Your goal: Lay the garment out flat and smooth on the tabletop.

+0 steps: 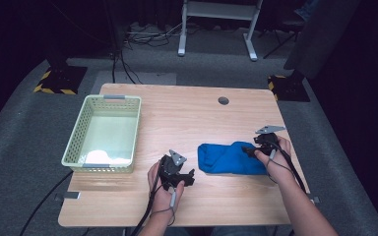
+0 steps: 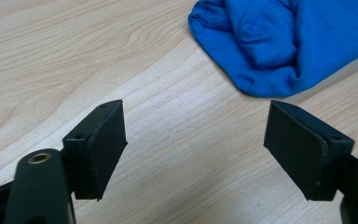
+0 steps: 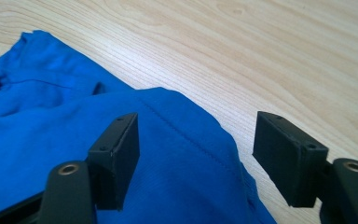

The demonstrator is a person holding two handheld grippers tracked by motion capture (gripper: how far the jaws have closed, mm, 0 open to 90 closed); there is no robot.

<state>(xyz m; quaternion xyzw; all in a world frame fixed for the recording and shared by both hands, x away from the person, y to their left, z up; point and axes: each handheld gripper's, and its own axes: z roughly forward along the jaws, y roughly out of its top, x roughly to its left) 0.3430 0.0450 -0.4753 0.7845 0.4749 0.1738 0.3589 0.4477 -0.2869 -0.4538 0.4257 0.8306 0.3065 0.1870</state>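
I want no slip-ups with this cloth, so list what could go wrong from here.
1. The right gripper is open over the blue cloth's edge; closing there may pinch just the top layer, so the fold could fall open.
2. The left gripper is open over bare table, short of the cloth; closing now would likely catch nothing.

Lighting: we note even overhead light on the desk (image 1: 187, 118), dark surroundings beyond its edges. Glare: basket (image 1: 76, 142) floor whitened. Shadows: soft. Focus: high view slightly soft; near jaws blurred in both gripper views.
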